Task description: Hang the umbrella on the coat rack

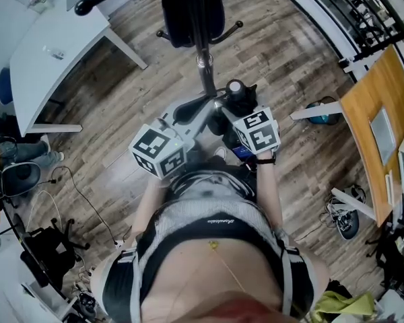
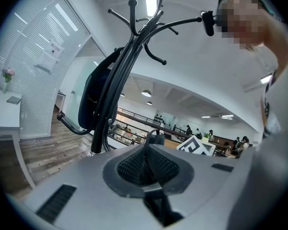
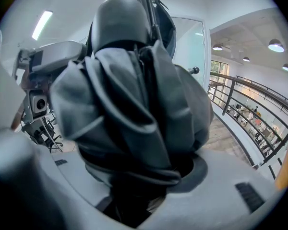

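1. The person is standing just in front of the coat rack [image 1: 205, 69] on the wooden floor [image 1: 114, 113] and is holding a gripper in each hand, both raised toward the rack's pole
2. The right gripper [image 3: 137, 186] is clamping the umbrella [image 3: 129, 104]: folded dark fabric is filling the whole space between its jaws, and the umbrella's rounded end is pointing up toward the top of the rack
3. In the head view the umbrella [image 1: 237, 89] is sitting just beside the rack's pole, on the person's right, with the right gripper [image 1: 239, 106] gripping it from below
4. The left gripper [image 2: 145, 166] is keeping its ribbed pads pressed together, and a thin dark loop [image 2: 153, 134] is standing up from between their tips; that view is not showing clearly what the loop belongs to
5. In the head view the left gripper [image 1: 212, 103] is reaching in from the left, its tips lying close to the umbrella and to the foot of the pole
6. A dark bag [image 2: 93, 97] is hanging against the upper part of the rack, while several curved hooks [image 2: 182, 22] are sticking out bare above it
7. A white table [image 1: 47, 59] is standing well apart from the rack, off to the person's left
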Demonstrator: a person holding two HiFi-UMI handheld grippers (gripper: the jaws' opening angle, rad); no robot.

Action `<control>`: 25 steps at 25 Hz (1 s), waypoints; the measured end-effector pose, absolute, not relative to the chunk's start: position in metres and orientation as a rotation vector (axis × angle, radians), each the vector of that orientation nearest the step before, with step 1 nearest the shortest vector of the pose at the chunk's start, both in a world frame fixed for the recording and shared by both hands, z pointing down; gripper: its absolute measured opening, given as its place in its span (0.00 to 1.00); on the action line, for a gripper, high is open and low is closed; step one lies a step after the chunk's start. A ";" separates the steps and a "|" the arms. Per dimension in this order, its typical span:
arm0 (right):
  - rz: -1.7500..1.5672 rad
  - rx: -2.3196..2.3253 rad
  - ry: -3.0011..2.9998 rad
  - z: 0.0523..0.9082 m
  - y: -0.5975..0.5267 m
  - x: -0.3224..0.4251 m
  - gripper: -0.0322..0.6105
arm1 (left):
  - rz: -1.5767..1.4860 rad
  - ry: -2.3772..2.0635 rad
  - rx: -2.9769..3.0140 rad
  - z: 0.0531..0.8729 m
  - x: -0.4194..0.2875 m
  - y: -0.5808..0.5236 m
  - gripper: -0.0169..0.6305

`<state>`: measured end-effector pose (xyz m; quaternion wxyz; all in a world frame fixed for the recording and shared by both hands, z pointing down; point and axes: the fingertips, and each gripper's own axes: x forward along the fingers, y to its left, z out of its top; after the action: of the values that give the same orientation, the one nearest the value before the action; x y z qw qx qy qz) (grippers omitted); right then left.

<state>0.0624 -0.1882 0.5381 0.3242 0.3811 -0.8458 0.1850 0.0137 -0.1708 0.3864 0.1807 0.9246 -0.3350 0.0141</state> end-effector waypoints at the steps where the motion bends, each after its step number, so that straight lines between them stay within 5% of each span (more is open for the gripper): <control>1: 0.486 0.997 -2.218 0.539 -0.188 0.062 0.44 | 0.042 -0.948 2.608 0.387 0.014 -0.171 0.06; 25: 0.552 0.936 -2.145 0.584 -0.178 0.063 0.44 | 0.201 -0.974 2.511 0.439 0.013 -0.177 0.06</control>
<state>0.0630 -0.1782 0.5838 0.3601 0.3630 -0.8323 0.2142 0.0132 -0.1768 0.4394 0.2187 0.9072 -0.3519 0.0728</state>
